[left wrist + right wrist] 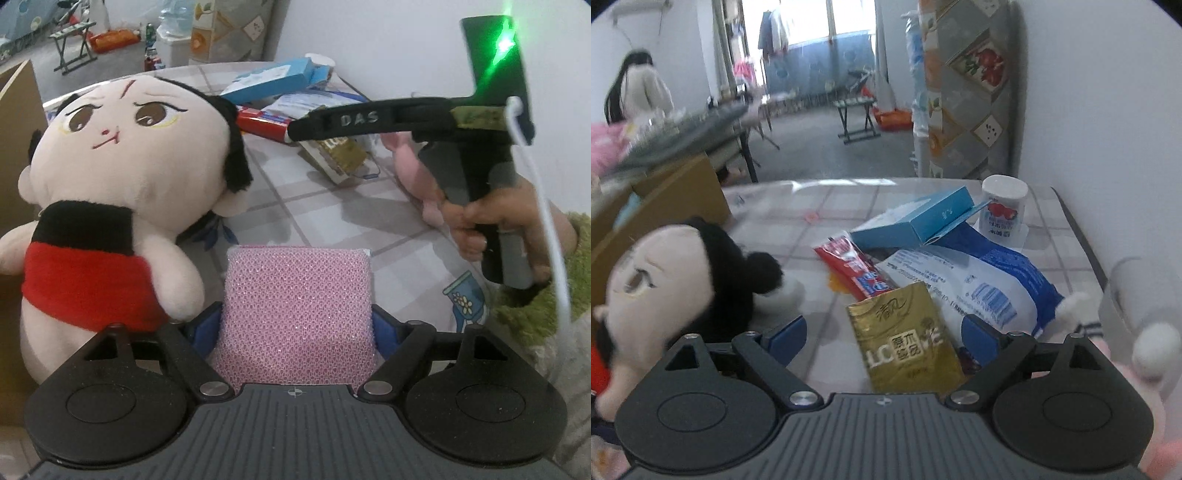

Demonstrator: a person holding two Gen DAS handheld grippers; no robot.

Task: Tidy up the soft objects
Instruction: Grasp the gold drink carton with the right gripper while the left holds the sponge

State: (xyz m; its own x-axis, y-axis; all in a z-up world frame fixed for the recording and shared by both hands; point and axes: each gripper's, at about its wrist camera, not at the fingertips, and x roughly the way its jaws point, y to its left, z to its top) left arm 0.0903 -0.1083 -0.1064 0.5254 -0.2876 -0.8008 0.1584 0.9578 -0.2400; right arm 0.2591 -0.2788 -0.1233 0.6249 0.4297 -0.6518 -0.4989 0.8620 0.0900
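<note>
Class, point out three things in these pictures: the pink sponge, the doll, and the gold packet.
pink sponge [295, 310], left wrist view, middle of its mesh face
doll [122, 147], left wrist view, its face
gold packet [908, 339], right wrist view, printed front

A strip of bare checked tabletop [314, 206] is lying open at the frame's centre, hemmed in by the big cream plush doll in red [122, 192] at left and cluttered packets [291, 107] at upper right.

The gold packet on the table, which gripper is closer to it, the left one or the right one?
Right. The right gripper hovers open around the gold packet; the left gripper holds a pink sponge, farther back.
</note>
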